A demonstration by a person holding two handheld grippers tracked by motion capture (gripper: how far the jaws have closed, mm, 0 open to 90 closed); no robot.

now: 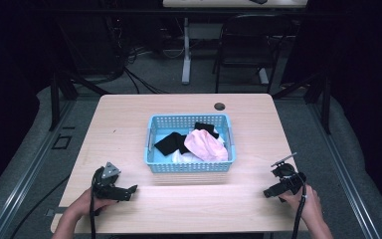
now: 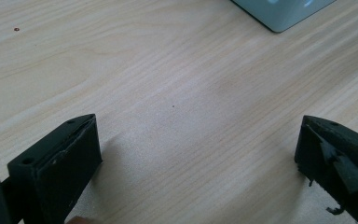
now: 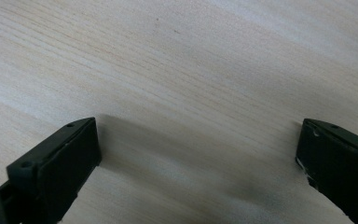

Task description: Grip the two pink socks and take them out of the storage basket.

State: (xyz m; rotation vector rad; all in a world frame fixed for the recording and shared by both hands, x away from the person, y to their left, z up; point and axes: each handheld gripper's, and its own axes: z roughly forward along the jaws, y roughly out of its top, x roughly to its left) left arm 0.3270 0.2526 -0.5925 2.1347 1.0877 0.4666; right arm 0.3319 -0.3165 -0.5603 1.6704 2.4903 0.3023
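Blue basket point(image 1: 189, 167) sits mid-table, long axis running left-right, open top up, holding a pink cloth point(image 1: 206, 145) at the right, black cloth point(image 1: 171, 143) at the left and a bit of white cloth point(image 1: 183, 158) near the front wall; how many pieces lie in it is hard to tell since they overlap. Left gripper point(image 1: 129, 191) rests near the left front of the table point(image 1: 129, 119), jaws spread wide with nothing between them, pointing right. Right gripper point(image 1: 268, 193) is at the right front, jaws also wide apart and empty, pointing left; only a basket corner point(image 2: 279, 14) shows in the left gripper view, cut off by the top edge.
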